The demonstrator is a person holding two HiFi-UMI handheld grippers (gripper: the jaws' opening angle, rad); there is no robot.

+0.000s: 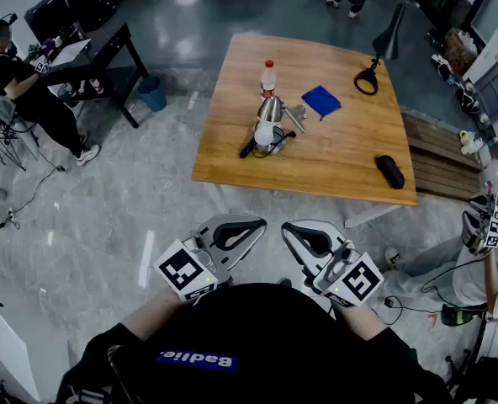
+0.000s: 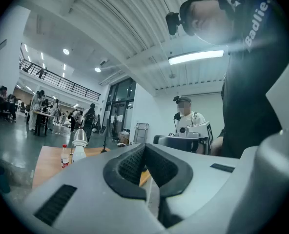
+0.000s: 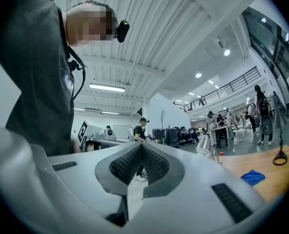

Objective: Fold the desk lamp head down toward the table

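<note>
The desk lamp (image 1: 268, 121), with a silver head and a white base, stands upright near the middle of the wooden table (image 1: 333, 162). It also shows small in the left gripper view (image 2: 79, 139) and the right gripper view (image 3: 203, 151). My left gripper (image 1: 254, 224) and right gripper (image 1: 294, 229) are held side by side close to my body, well short of the table's near edge. Both are shut with nothing between their fingers, and the jaws meet in the left gripper (image 2: 145, 147) and right gripper (image 3: 141, 147) views.
Around the lamp on the table are a red-capped bottle (image 1: 267, 76), a blue cloth (image 1: 320, 101), a black ring-shaped object (image 1: 367, 80) and a black oval item (image 1: 390, 172). A person sits at a black desk (image 1: 98, 45) far left. A blue bucket (image 1: 154, 93) stands on the floor, and a wooden bench (image 1: 438, 154) is at the right.
</note>
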